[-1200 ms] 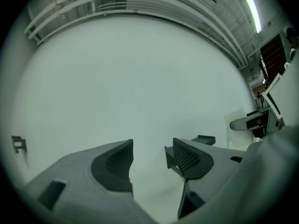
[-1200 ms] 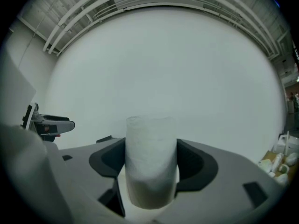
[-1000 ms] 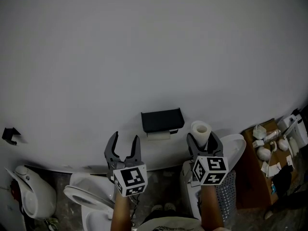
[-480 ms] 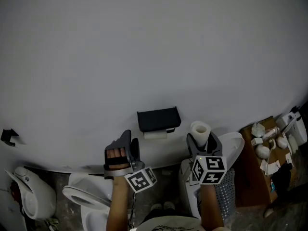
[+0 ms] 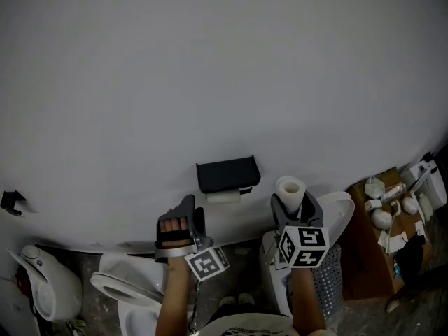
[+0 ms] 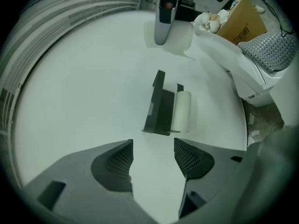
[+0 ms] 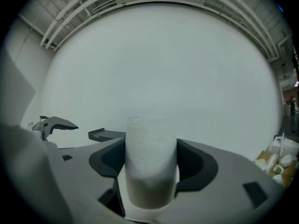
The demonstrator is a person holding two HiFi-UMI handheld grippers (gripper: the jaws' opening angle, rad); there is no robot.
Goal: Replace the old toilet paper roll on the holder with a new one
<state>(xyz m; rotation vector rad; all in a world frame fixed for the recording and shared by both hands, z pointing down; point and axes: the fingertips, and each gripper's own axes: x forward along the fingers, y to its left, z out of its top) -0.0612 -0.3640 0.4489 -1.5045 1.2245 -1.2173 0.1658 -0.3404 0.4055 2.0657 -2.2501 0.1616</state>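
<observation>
Gaping empty, the nearer left tool (image 6: 152, 154) faces the old roll (image 6: 181, 111) ahead under the holder (image 6: 159, 104), axis crosswise to its closing line, while the right tool (image 7: 150, 164) clamps the new roll (image 7: 150, 139).

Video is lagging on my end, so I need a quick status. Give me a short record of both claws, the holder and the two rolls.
left claw: open, nothing between the jaws, aimed at the holder, apart from it
right claw: shut on the new roll, which stands upright
holder: black, fixed to the wall
old roll: mounted on the holder, neither claw touching it
task stage: old roll not yet removed; new roll in hand
</observation>
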